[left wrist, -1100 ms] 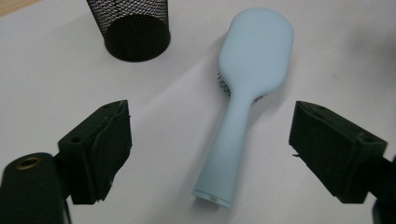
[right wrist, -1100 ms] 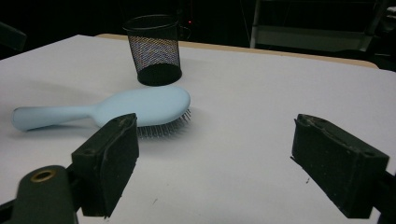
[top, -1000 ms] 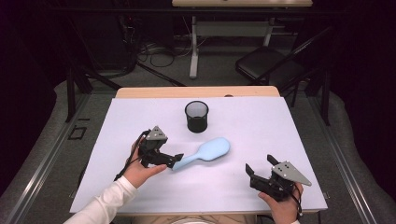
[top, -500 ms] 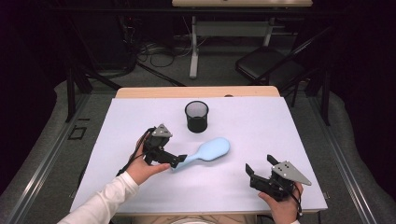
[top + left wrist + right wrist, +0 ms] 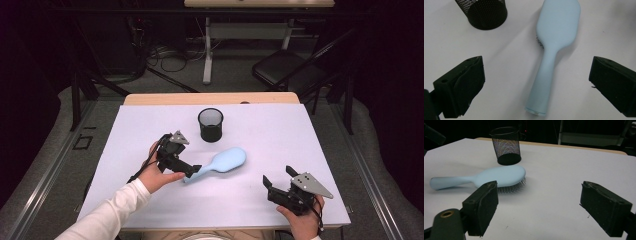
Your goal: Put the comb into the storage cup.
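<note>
Hairbrush [image 5: 220, 164] lies bristles-down on the white worktop [image 5: 310, 145], just in front of the black mesh pen cup [image 5: 210, 124] and apart from it. Its long axis runs on a slant in the high view: the handle end points toward the person's left and near side, the broad paddle head toward the far right. The left gripper [image 5: 194, 171] sits right at that handle end, by far the nearer of the two. In the left gripper view the handle [image 5: 541, 90] comes straight up the middle between the two black jaws, which have just been opening and now stand wide, neither pad touching it. So the brush lines up with the gripper's own reach, head away. The right gripper [image 5: 272, 186] rests well apart near the worktop's near right edge, its jaws spread with nothing between them, facing the brush head side-on.
</note>
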{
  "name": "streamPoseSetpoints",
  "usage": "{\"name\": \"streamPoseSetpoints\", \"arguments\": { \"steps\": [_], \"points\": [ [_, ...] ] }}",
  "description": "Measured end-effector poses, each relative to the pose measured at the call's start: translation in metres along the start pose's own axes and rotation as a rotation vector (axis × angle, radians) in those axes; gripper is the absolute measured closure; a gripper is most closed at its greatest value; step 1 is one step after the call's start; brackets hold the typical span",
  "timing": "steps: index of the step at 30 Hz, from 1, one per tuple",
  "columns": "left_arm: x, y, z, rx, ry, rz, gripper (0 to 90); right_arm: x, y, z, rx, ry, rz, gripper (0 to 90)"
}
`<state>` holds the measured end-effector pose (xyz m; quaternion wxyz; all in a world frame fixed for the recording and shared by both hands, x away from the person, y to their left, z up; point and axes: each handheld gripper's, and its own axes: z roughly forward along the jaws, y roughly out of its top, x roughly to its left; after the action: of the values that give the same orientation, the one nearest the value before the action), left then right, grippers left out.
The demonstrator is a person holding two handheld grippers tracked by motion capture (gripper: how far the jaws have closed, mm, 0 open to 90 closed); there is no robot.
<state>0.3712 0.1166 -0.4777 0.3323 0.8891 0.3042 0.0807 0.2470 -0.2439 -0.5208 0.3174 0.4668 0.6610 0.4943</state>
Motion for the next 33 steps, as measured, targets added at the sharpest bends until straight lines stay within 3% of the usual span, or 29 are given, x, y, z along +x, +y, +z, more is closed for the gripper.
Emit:
{"name": "streamPoseSetpoints", "arguments": {
  "steps": [7, 14, 22, 33],
  "points": [
    [-0.001, 0.004, 0.011, 0.048, 0.002, 0.039, 0.4, 0.000, 0.000, 0.001, -0.001, 0.002, -0.003, 14.5],
    [0.001, 0.006, 0.020, 0.063, 0.011, 0.067, 0.4, 0.000, 0.000, 0.001, 0.003, 0.001, -0.006, 14.5],
    [0.008, 0.008, 0.026, 0.074, 0.002, 0.051, 0.4, 0.001, 0.000, 0.000, 0.001, 0.010, -0.015, 14.5],
    [0.003, 0.014, 0.036, 0.106, 0.004, 0.077, 0.5, 0.001, 0.000, 0.001, 0.002, 0.009, -0.016, 14.5]
  ]
}}
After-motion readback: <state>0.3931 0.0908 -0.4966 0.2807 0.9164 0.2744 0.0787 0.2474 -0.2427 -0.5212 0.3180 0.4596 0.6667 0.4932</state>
